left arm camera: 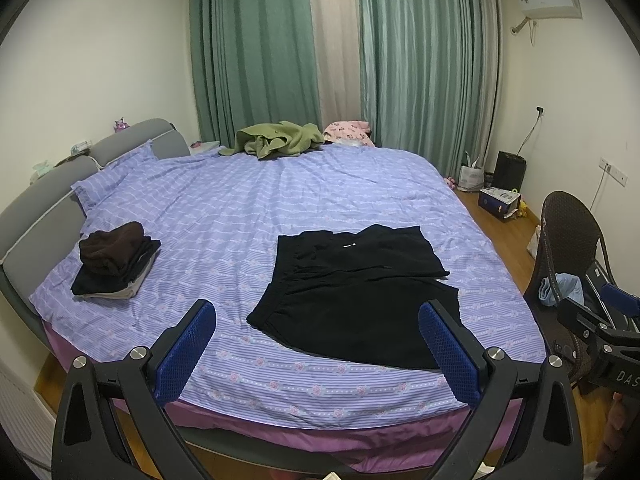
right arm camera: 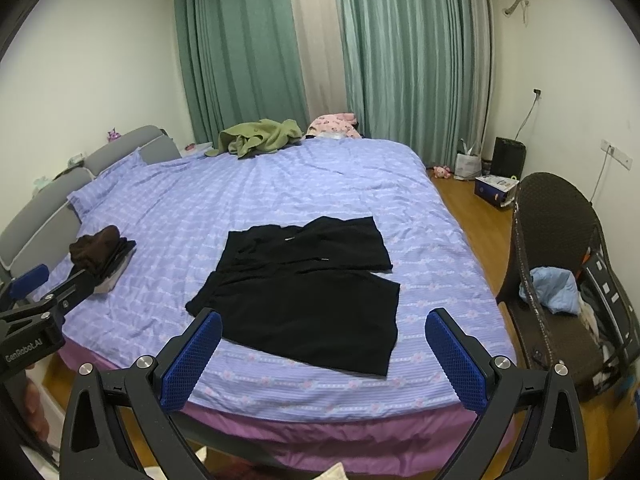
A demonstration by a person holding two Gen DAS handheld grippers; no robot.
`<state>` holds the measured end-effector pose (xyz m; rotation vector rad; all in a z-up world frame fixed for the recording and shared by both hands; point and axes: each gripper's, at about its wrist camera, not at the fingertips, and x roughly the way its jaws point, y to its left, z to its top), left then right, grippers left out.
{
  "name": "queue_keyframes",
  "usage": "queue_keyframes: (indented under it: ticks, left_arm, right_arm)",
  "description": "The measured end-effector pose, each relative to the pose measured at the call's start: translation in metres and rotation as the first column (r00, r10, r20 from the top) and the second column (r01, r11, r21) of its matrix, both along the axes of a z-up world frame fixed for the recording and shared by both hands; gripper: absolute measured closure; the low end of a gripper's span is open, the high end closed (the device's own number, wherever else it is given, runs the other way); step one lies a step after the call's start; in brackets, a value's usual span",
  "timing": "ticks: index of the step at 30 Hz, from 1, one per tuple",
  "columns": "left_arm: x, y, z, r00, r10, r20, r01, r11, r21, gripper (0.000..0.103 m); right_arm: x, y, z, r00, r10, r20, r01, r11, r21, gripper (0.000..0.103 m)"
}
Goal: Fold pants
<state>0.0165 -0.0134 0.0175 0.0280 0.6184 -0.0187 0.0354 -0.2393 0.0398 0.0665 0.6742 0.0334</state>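
Left wrist view: left gripper (left arm camera: pixel 318 314) with jaws spread wide, nothing held, raised off near edge of bed (left arm camera: pixel 248 216). Near hem of black pants (left arm camera: pixel 356 300) partly hidden behind right-hand blue pad (left arm camera: pixel 448 356). Right gripper (left arm camera: pixel 600 320) only a sliver at right border, fingertips cut off there. Chair (left arm camera: pixel 568 232) cropped by right edge, light blue cloth (left arm camera: pixel 560 288) on seat half covered.

Right wrist view: right gripper (right arm camera: pixel 324 324) jaws wide apart, empty, also short of mattress. Whole pants outline clear here, no pad overlap. Left gripper shows at left border, blocking part of dark folded stack (right arm camera: pixel 102 254); stack fully visible in left wrist view. Chair contents better seen here.

Pants folded leg over leg, flat, waistband toward headboard side, small white tag on upper layer, lying mid-bed toward near edge. Fabric detail lost in black. Green garment (left arm camera: pixel 276 138) and pink item (left arm camera: pixel 348 130) crumpled at far edge.
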Motion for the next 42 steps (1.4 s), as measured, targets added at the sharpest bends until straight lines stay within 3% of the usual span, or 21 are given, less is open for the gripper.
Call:
queue_keyframes:
  ticks: [15, 22, 28, 34, 42]
  left_arm:
    - [0.017, 0.014, -0.012, 0.999, -0.006, -0.037, 0.006, 1.000, -0.009, 0.000]
    - [0.047, 0.043, -0.032, 0.997, 0.000, -0.078, 0.000, 1.000, -0.001, 0.000]
    - [0.105, 0.077, -0.078, 0.979, -0.023, -0.202, 0.018, 0.999, -0.029, 0.000]
    - [0.167, 0.094, -0.139, 0.946, -0.082, -0.313, 0.063, 0.996, -0.071, 0.000]
    - [0.228, 0.092, -0.241, 0.854, -0.055, -0.518, -0.017, 0.991, -0.133, 0.001]
  right_arm:
    - [0.011, 0.011, -0.007, 0.999, -0.010, -0.040, 0.011, 1.000, 0.005, 0.000]
    - [0.036, 0.023, -0.027, 0.992, -0.055, -0.116, 0.063, 0.996, 0.060, 0.000]
    - [0.075, 0.040, -0.070, 0.965, -0.147, -0.215, 0.170, 0.981, 0.091, 0.000]
    - [0.116, 0.054, -0.140, 0.903, -0.228, -0.365, 0.293, 0.946, 0.136, 0.000]
    - [0.146, 0.048, -0.227, 0.823, -0.296, -0.486, 0.400, 0.908, 0.124, 0.001]
